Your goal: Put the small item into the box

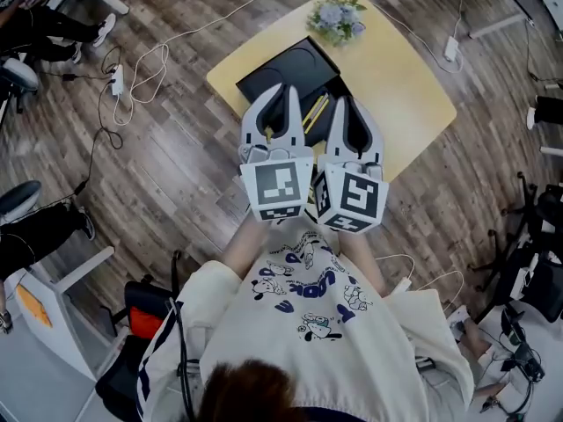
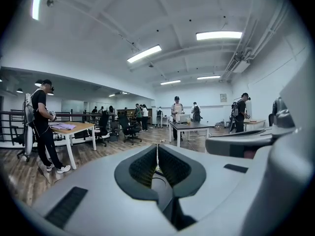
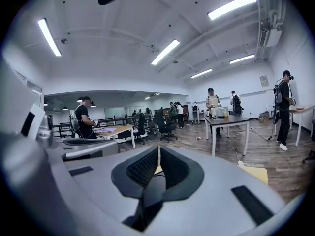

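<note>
Above rounded yellow table (image 1: 413,86), left gripper (image 1: 283,90), right gripper (image 1: 346,102): ribbed black jaws closed, empty; matte black box (image 1: 295,69).

The box (image 1: 290,70) lies on the table (image 1: 400,82), with flowers (image 1: 337,18) behind it. The left gripper (image 1: 281,90) hangs beside the right gripper (image 1: 345,104), seemingly above the box's near edge.

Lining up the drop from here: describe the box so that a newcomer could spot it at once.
Find the pale yellow table on the wood floor. Toward its left corner lies the box, flat and black, unlike the pale, leafy bunch of flowers at the far corner.
</note>
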The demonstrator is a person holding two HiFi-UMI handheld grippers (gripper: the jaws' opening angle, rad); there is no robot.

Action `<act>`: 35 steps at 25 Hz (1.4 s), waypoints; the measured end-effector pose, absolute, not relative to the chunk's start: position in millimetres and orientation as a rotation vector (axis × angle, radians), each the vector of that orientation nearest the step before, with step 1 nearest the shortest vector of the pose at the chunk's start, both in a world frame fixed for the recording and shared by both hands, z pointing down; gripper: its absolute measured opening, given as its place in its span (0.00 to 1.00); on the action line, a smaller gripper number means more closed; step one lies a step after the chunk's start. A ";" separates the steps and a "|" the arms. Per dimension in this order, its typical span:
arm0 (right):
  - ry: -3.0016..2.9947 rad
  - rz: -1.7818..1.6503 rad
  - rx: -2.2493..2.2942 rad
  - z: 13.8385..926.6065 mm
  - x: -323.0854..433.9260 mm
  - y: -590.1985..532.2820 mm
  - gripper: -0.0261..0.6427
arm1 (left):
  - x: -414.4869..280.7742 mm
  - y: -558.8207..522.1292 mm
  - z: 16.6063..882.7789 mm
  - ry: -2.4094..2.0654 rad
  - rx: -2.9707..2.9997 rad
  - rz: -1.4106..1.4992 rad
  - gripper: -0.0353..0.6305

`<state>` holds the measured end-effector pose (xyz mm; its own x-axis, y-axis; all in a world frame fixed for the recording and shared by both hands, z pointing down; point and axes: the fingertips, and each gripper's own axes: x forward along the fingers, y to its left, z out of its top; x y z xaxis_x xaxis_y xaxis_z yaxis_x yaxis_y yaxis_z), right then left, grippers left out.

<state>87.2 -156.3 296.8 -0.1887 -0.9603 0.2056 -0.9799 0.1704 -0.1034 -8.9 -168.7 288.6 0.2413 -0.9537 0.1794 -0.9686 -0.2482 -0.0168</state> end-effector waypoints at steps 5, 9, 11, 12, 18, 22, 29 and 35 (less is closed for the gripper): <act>-2.342 0.297 1.927 292.5 85.3 -147.6 0.10 | -11.2 -157.1 279.4 -1.893 2.406 0.213 0.09; -2.362 0.275 1.922 287.4 84.6 -143.8 0.10 | -12.3 -150.6 272.5 -1.918 2.409 0.197 0.09; -2.378 0.267 1.921 284.3 84.1 -143.2 0.09 | -13.0 -148.7 269.7 -1.931 2.407 0.189 0.09; -2.387 0.264 1.919 282.6 83.5 -142.7 0.09 | -13.6 -147.6 268.3 -1.937 2.406 0.184 0.09; -2.411 0.271 1.892 280.6 76.0 -136.5 0.09 | -19.5 -139.9 264.2 -1.964 2.396 0.169 0.09; -2.429 0.260 1.881 278.0 74.3 -136.1 0.09 | -19.9 -137.3 263.4 -1.981 2.390 0.167 0.09; -2.430 0.257 1.871 279.9 72.4 -133.4 0.09 | -23.4 -133.9 260.5 -1.996 2.385 0.158 0.09; -2.422 0.265 1.866 283.3 73.6 -131.1 0.09 | -23.5 -131.9 260.9 -1.999 2.382 0.159 0.09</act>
